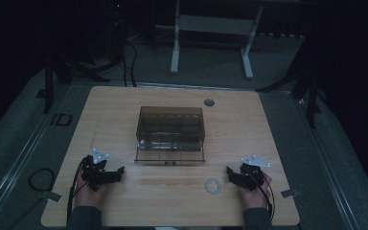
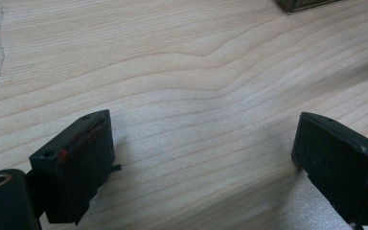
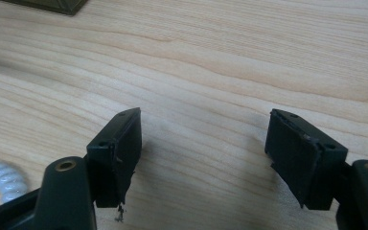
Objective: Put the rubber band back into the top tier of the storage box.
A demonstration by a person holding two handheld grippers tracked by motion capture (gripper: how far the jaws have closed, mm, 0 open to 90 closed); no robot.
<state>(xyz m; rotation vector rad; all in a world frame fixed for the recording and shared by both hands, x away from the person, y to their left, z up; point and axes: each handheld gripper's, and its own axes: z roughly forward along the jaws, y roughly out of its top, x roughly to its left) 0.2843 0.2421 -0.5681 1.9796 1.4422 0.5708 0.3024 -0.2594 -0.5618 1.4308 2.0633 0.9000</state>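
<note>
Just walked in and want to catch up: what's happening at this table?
A person rests a left gripper and a right gripper on the wooden table, both with jaws open and holding nothing. A smoky clear drawer box sits in the middle, its drawer pulled out a little. A white coiled ring lies beside the right gripper, untouched.

Two tools (image 1: pixel 120 171) (image 1: pixel 230 172), one clear drawer box (image 1: pixel 170 134), one white ring (image 1: pixel 213 185).
</note>
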